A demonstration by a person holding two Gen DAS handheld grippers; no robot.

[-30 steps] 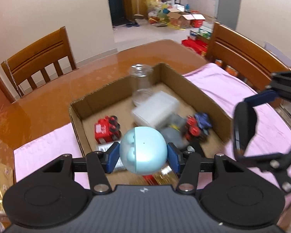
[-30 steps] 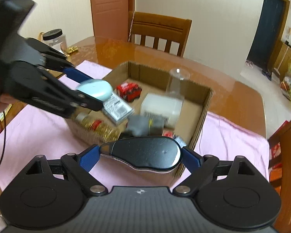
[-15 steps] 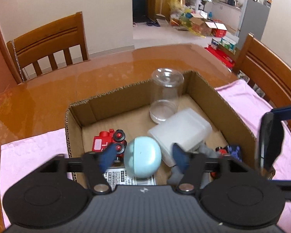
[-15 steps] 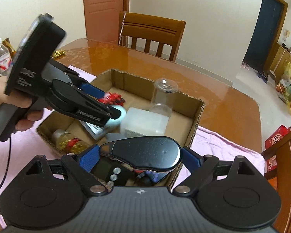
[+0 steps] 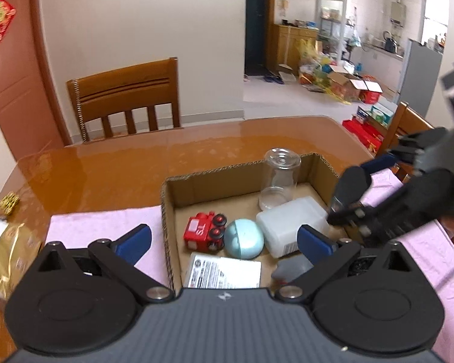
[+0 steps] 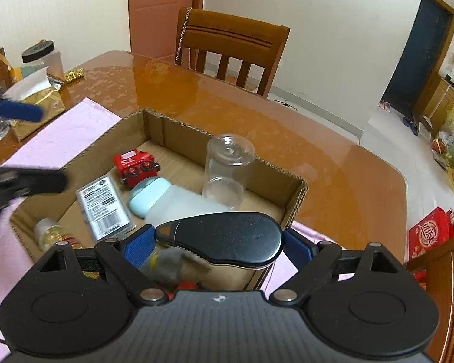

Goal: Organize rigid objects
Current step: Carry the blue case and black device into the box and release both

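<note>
An open cardboard box sits on the table. Inside lie a pale blue egg-shaped case, a red toy train, a clear glass jar, a white plastic container and a flat labelled pack. My left gripper is open and empty above the box's near edge. My right gripper is shut on a black computer mouse, held over the box's right side.
A pink cloth lies under the box on the glossy wooden table. A gold packet, a black-lidded jar and a small bottle are at the left. Wooden chairs stand behind.
My left gripper opened and let the pale blue case drop into the box, then drew back. My right gripper still holds the mouse and has moved over the box.
</note>
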